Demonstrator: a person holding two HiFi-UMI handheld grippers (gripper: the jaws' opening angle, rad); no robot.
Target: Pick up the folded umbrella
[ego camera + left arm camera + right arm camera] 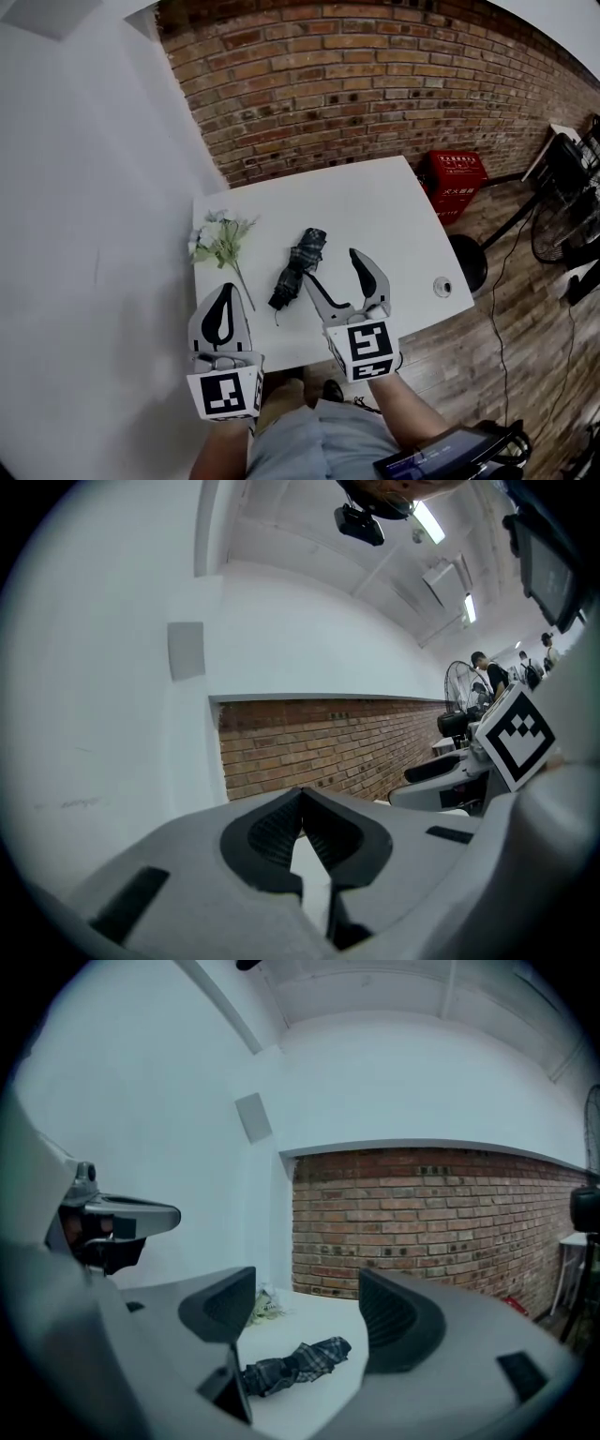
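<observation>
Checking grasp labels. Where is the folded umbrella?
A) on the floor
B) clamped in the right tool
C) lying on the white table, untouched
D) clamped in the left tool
C: the folded umbrella lies on the white table, ahead of the right tool, whose jaws stand apart on nothing.

Brick wall (375, 84), white table (375, 202), wooden floor (534, 342).

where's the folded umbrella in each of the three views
Head view: the umbrella lies at the centre, on the white table.
Left gripper view: not in it.
Right gripper view: the umbrella is low centre, seen between the open jaws of the right gripper.
Shared landmark: the brick wall, in all three views.
</observation>
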